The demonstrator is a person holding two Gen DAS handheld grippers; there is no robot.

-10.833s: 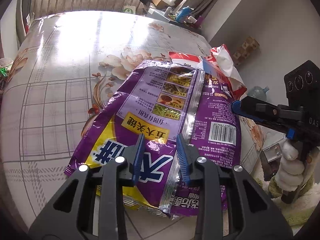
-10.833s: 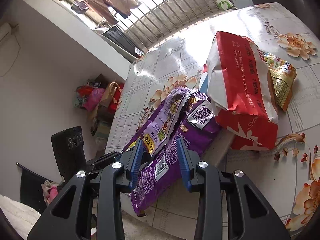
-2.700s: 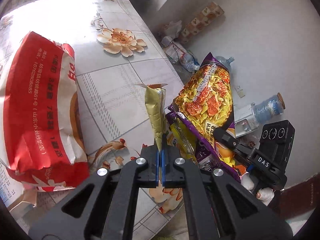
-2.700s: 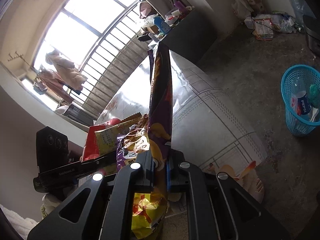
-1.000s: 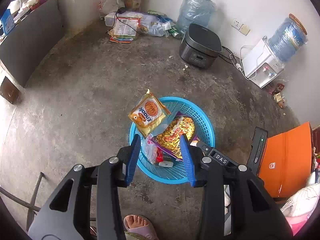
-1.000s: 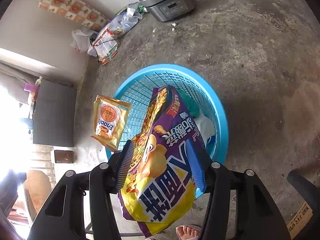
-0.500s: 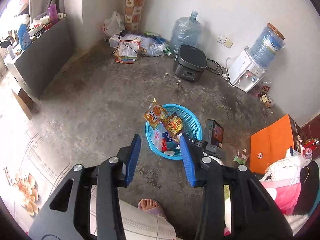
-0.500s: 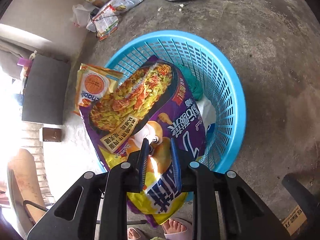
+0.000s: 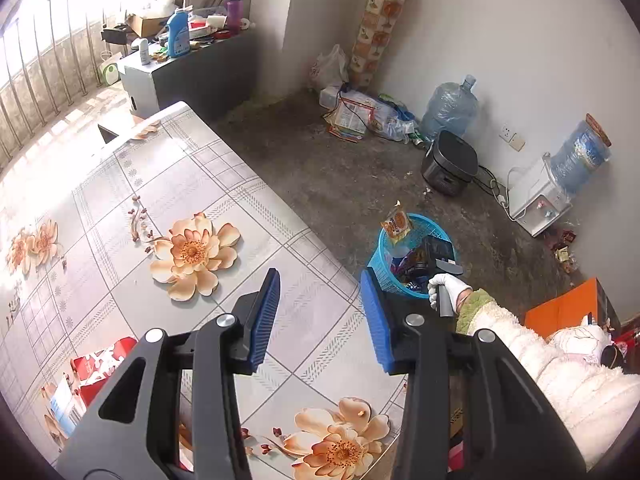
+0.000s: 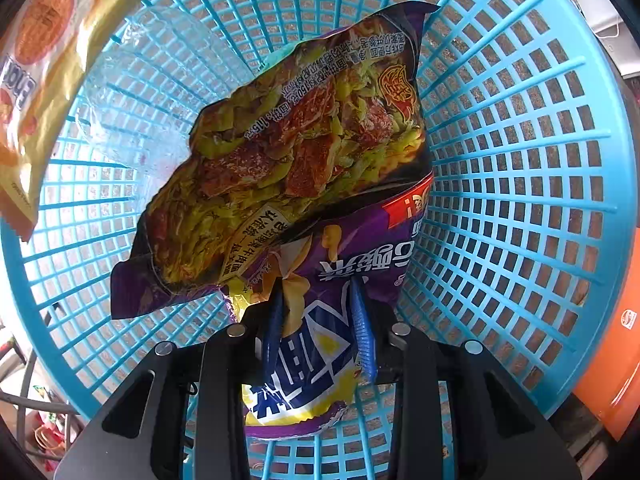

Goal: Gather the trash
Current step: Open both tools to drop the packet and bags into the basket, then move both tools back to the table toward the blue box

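This is a room in a home. A table (image 9: 120, 208) with a flower cloth stands by a barred window (image 9: 36, 60). Along the wall sit a rice cooker (image 9: 450, 168), a water dispenser (image 9: 538, 200) and big water bottles (image 9: 450, 106).

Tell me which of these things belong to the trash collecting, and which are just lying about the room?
Part of the job:
- blue basket
- purple noodle bag between the right gripper's opening jaws
- yellow snack packet on the basket's rim
- red bag on the table

Just lying about:
- water jug
- rice cooker
- water dispenser
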